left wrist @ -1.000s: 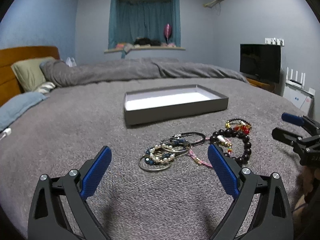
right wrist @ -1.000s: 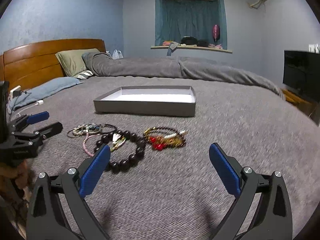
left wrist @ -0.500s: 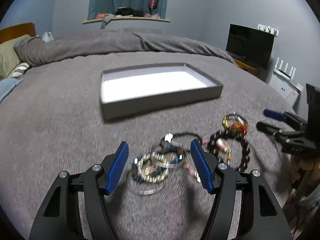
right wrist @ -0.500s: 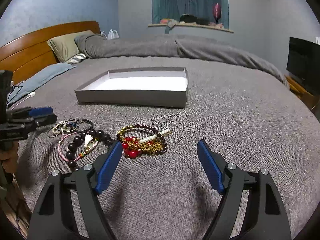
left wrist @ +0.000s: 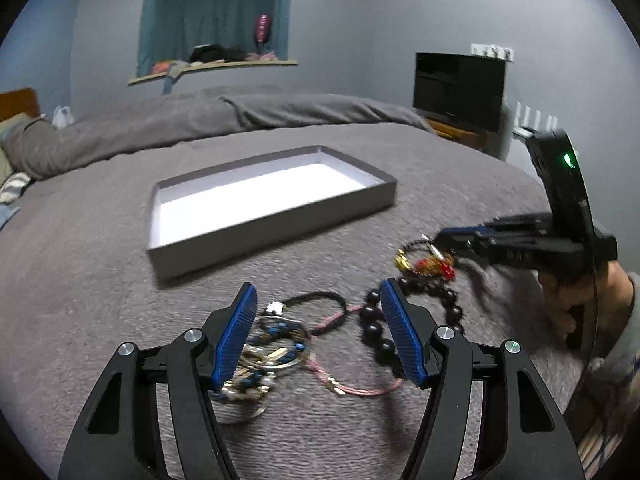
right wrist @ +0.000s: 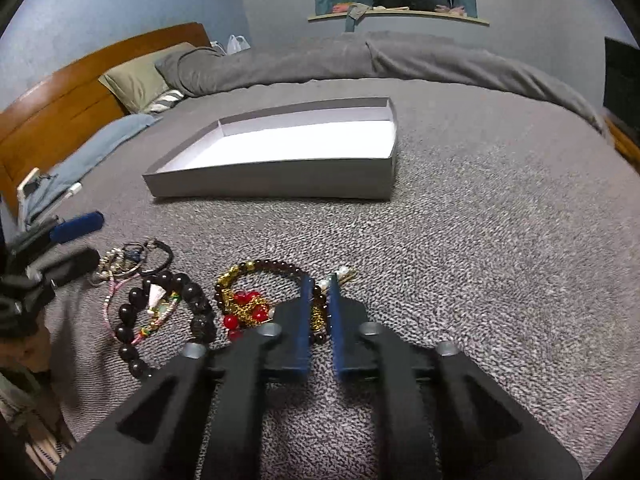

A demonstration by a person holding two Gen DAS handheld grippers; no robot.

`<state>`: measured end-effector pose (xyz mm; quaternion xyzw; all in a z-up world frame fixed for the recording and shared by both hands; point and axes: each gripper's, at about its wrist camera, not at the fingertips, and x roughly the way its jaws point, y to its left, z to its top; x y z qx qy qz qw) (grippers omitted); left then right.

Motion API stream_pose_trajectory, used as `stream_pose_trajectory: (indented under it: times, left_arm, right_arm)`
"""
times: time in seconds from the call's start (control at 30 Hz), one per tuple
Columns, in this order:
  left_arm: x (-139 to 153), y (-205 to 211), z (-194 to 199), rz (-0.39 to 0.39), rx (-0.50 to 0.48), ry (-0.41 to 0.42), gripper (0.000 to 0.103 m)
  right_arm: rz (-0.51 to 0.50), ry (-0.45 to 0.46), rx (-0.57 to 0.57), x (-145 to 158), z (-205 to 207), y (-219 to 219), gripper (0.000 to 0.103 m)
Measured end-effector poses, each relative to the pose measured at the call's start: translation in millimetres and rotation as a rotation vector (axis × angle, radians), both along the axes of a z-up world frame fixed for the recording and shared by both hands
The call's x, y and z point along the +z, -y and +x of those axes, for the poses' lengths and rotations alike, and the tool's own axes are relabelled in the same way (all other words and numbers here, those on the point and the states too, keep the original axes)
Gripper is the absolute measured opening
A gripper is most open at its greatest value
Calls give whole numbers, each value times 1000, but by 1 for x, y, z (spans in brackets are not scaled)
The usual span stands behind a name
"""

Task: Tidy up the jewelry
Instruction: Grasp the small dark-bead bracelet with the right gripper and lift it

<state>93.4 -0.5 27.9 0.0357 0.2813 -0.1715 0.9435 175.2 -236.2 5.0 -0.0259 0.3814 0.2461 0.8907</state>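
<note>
A pile of bracelets lies on the grey bed cover in front of a shallow grey tray (left wrist: 276,224) with a white floor. My left gripper (left wrist: 318,336) is open, low over the silver and blue bangles (left wrist: 272,354), a pink cord (left wrist: 352,388) and the dark bead bracelet (left wrist: 376,316). My right gripper (right wrist: 319,308) has its jaws nearly closed around the rim of the gold and red bracelet (right wrist: 256,300). It also shows in the left wrist view (left wrist: 440,240). The dark bead bracelet (right wrist: 168,316) lies left of it.
The tray (right wrist: 280,180) stands beyond the pile. A rolled grey duvet (right wrist: 360,60), pillows (right wrist: 136,80) and a wooden headboard (right wrist: 60,112) lie at the far side. A television (left wrist: 458,88) stands to the right. The left gripper shows at the left edge (right wrist: 60,248).
Both grippers moved forward and down to the jewelry. My left gripper's jaws narrowed a little. My right gripper closed from wide open onto the gold and red bracelet.
</note>
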Motion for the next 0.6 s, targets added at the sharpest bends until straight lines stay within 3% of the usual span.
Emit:
stream_pose_trajectory:
  times: [0.23, 0.3, 0.4, 0.6]
  left_arm:
    - [-7, 13, 5, -8, -27, -32, 65]
    - [-8, 14, 8, -11, -27, -41, 66]
    - [-10, 16, 11, -15, -26, -54, 66]
    - [-11, 18, 10, -16, -26, -52, 67]
  right_arm:
    - [80, 134, -19, 27, -17, 9, 0]
    - [81, 104, -27, 26, -13, 11, 1]
    - [66, 45, -41, 17, -6, 12, 26]
    - [32, -39, -2, -4, -1, 8, 25]
